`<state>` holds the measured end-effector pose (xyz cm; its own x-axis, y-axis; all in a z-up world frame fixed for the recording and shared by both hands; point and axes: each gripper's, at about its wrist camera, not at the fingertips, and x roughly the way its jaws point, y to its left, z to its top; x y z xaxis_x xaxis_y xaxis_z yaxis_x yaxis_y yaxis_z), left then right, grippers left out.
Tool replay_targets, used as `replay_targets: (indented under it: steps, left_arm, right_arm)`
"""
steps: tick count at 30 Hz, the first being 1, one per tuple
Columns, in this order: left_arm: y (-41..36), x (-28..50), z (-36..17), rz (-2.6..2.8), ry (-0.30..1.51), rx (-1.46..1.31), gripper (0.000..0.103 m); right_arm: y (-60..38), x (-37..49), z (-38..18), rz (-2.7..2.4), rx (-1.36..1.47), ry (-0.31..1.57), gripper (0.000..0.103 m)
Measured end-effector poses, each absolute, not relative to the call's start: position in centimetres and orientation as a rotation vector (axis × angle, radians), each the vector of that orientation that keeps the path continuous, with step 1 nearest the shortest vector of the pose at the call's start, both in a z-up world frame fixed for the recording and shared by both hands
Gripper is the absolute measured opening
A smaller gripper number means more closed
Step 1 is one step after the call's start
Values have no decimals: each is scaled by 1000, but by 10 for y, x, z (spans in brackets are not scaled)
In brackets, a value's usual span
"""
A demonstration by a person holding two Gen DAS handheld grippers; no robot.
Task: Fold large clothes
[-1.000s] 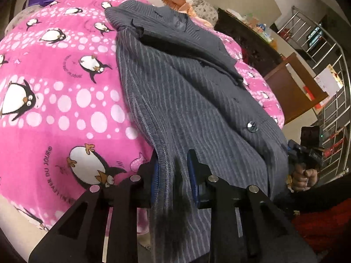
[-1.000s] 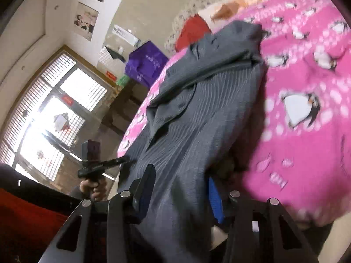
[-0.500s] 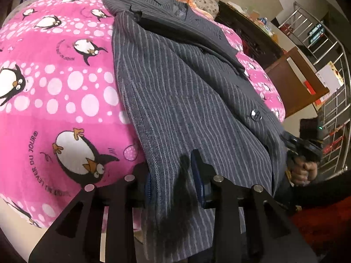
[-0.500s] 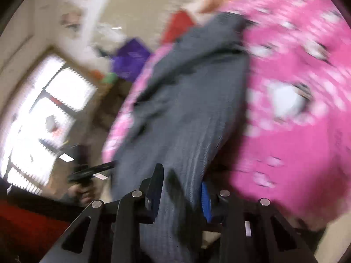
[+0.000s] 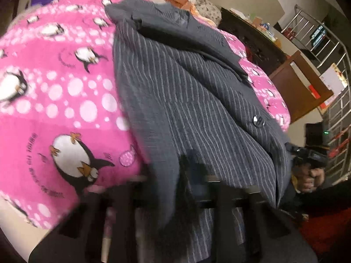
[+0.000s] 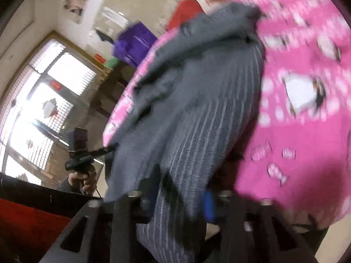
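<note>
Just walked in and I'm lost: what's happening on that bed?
A person is folding a grey pinstriped jacket spread on a pink penguin blanket, a handheld gripper in each hand. The left gripper is shut on the jacket's near hem. The right gripper has the hem's other corner between its jaws, which are closing. No fold made yet.

A matt grey woven-cloth jacket (image 5: 197, 100) with pale pinstripes and a glossy dark button (image 5: 258, 121) is lying over a fuzzy pink fleece blanket (image 5: 54, 100), while shiny metal railings (image 5: 337, 100) and a smooth brown wooden cabinet (image 5: 300, 92) are showing behind.
</note>
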<state>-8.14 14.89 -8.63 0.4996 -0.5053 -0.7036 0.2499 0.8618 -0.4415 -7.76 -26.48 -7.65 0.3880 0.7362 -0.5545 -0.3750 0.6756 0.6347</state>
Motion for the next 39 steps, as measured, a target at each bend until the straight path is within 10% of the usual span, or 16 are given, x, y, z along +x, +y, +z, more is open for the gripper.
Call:
replay_targets:
  steps: [11, 20, 25, 33, 36, 39]
  left_arm:
    - [181, -127, -17, -583, 731, -438, 4]
    - [187, -124, -81, -526, 916, -452, 5]
    - [182, -106, -94, -526, 974, -444, 51]
    - [171, -93, -85, -640, 984, -409, 46]
    - [169, -94, -79, -621, 974, -368, 12]
    - [164, -92, -86, -616, 1000, -329, 8]
  right_arm:
    - [-313, -121, -12, 795, 522, 608, 5]
    - [-326, -112, -69, 696, 568, 810, 8]
    - [-329, -102, -80, 622, 554, 851, 48]
    - [-297, -81, -90, 921, 500, 952, 38]
    - [-296, -81, -89, 904, 453, 972, 24]
    - [-295, -85, -88, 925, 448, 955, 14]
